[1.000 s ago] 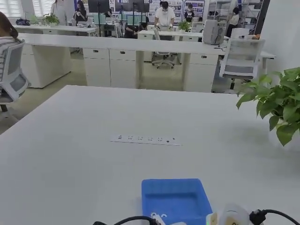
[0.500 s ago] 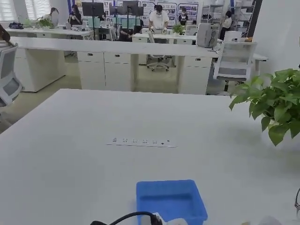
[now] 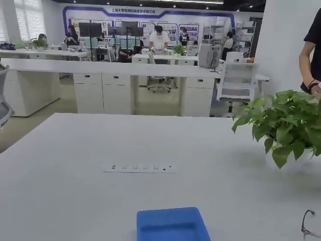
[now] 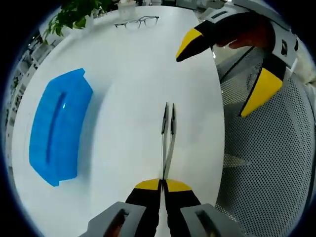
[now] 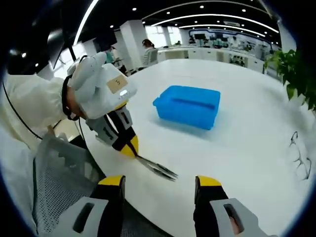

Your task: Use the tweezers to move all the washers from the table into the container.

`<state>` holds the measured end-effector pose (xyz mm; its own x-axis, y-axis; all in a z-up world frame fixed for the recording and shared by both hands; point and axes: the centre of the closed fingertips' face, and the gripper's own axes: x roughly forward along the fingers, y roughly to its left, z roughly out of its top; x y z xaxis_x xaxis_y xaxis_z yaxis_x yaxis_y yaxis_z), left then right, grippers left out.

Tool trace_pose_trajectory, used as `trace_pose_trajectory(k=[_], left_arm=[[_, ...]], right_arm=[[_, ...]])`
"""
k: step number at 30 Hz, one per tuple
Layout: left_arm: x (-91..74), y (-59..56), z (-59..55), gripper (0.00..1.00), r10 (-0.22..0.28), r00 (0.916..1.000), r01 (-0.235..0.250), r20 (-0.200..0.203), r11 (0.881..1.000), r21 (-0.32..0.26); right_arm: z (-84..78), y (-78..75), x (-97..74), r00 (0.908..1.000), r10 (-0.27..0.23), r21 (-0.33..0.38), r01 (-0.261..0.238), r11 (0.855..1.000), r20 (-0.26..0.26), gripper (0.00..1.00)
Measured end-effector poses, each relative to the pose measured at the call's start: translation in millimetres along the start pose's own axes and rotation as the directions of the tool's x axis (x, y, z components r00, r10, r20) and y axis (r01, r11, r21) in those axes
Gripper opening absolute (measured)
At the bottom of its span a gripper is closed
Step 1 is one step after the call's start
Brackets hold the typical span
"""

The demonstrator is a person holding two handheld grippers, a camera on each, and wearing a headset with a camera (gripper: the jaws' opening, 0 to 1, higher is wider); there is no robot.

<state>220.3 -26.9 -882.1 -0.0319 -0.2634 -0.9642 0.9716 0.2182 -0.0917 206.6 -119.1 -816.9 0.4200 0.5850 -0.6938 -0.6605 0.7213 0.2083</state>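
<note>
Over the table point(image 4: 138, 64), left claw point(image 4: 163, 185) clenched on tweezers point(image 4: 168, 133), right claw point(image 5: 160, 181) released alongside

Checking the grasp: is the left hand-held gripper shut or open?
Shut. The left hand-held gripper clamps the tweezers by their rear end, yellow tips together.

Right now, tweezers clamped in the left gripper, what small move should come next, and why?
Probably tip the head down to see the near table: the left gripper clamps the tweezers over bare table beside the blue container, while the head view looks across the room.
</note>
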Motion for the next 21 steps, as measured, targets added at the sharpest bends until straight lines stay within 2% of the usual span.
trace_pose_trajectory(k=[3, 6, 8, 10, 12, 13, 14, 15, 17, 19, 21], left_arm=[[-0.3, -1.9, -0.5, 0.0, 0.005, 1.0, -0.005, 0.004, 1.0, 0.001], [-1.0, -2.5, -1.4, 0.02, 0.015, 0.9998, -0.014, 0.011, 1.0, -0.014], [-2.4, -1.4, -3.6, 0.06, 0.034, 0.9991, -0.034, 0.025, 0.999, -0.019], [-4.4, 2.2, -6.3, 0.12, 0.065, 0.9967, -0.063, 0.048, 0.997, -0.054], [-8.2, 7.6, -7.3, 0.2, 0.108, 0.99, -0.098, 0.092, 0.99, -0.104], [-12.4, 11.7, -6.6, 0.24, 0.143, 0.9812, -0.124, 0.13, 0.982, -0.14], [-15.2, 12.9, -7.2, 0.27, 0.15, 0.9771, -0.125, 0.151, 0.978, -0.164], [-20.6, 14.7, -8.8, 0.3, 0.168, 0.9702, -0.13, 0.174, 0.969, -0.211], [-30.2, 19.3, -7.9, 0.38, 0.214, 0.9496, -0.152, 0.229, 0.953, -0.263], [-40.2, 19.2, -9.8, 0.46, 0.237, 0.935, -0.146, 0.264, 0.935, -0.323], [-57.5, 21.3, -9.6, 0.56, 0.302, 0.8923, -0.158, 0.336, 0.905, -0.394]], right_arm=[[-2.8, -2.1, -4.9, 0.9995, -0.023, 0.047, 0.022, 0.999, 0.022, 0.57], [5.5, -5.9, -10.0, 0.9969, -0.059, 0.036, 0.058, 0.998, 0.052, 0.61], [5.2, -8.6, -12.9, 0.9955, -0.073, 0.051, 0.07, 0.996, 0.061, 0.65], [4.6, -12.1, -15.9, 0.9936, -0.091, 0.07, 0.086, 0.994, 0.067, 0.7], [5.9, -15.5, -18.5, 0.9908, -0.111, 0.084, 0.105, 0.991, 0.076, 0.73], [6.9, -15.9, -19.0, 0.9899, -0.116, 0.085, 0.109, 0.99, 0.081, 0.75], [8.3, -17.1, -19.3, 0.9884, -0.124, 0.089, 0.116, 0.989, 0.088, 0.77], [8.8, -18.1, -19.7, 0.9873, -0.13, 0.094, 0.121, 0.988, 0.092, 0.77], [9.5, -18.3, -20.1, 0.9865, -0.13, 0.1, 0.12, 0.988, 0.099, 0.77], [10.2, -17.6, -20.3, 0.9858, -0.134, 0.095, 0.124, 0.988, 0.102, 0.77], [12.5, -17.9, -21.4, 0.9834, -0.141, 0.083, 0.132, 0.988, 0.114, 0.78]])
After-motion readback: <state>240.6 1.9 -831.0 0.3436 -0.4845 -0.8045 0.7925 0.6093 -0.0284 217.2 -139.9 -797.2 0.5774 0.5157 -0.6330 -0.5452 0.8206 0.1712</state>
